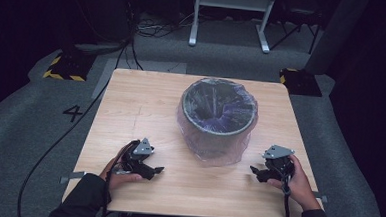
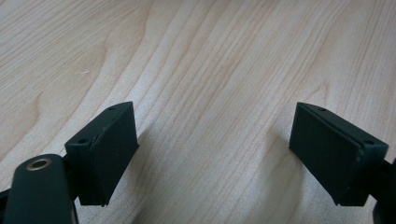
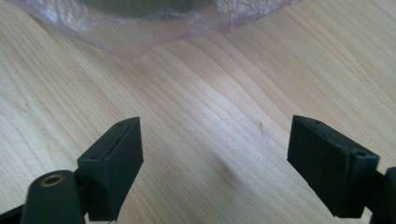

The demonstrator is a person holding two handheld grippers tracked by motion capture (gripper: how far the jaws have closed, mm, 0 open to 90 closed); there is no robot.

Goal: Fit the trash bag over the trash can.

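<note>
A dark round bin [image 1: 218, 117] stands upright on the light wooden tabletop [image 1: 146, 106], a little beyond its middle and slightly toward the right side. A thin clear plastic bag [image 1: 218, 157] lines the bin; it is folded over the rim and hangs loosely down the outside wall to the tabletop, where it bunches at the near side. The lining inside the bin shows purple and blue glints.

The left tool [image 1: 153, 170] is held in the person's left hand [image 1: 120, 177] near the front left part of the tabletop, well apart from the bin, its tips pointing toward the middle. In the left gripper view the left tool [image 2: 212, 154] has its two black jaws standing wide, with bare wood grain between them and nothing gripped.

The right tool [image 1: 255, 173] is held in the person's right hand [image 1: 299, 184] near the front right part of the tabletop, near the bin's near right side but not touching it. In the right gripper view the right tool [image 3: 212, 158] also has its jaws wide apart over bare wood, empty; the crumpled edge of the plastic bag [image 3: 140, 32] and the bin's lower wall [image 3: 144, 5] lie at the top of that view, apart from the jaws.

Beyond the tabletop lies grey carpet [image 1: 20, 119] with cables [image 1: 80, 117] running over it.
</note>
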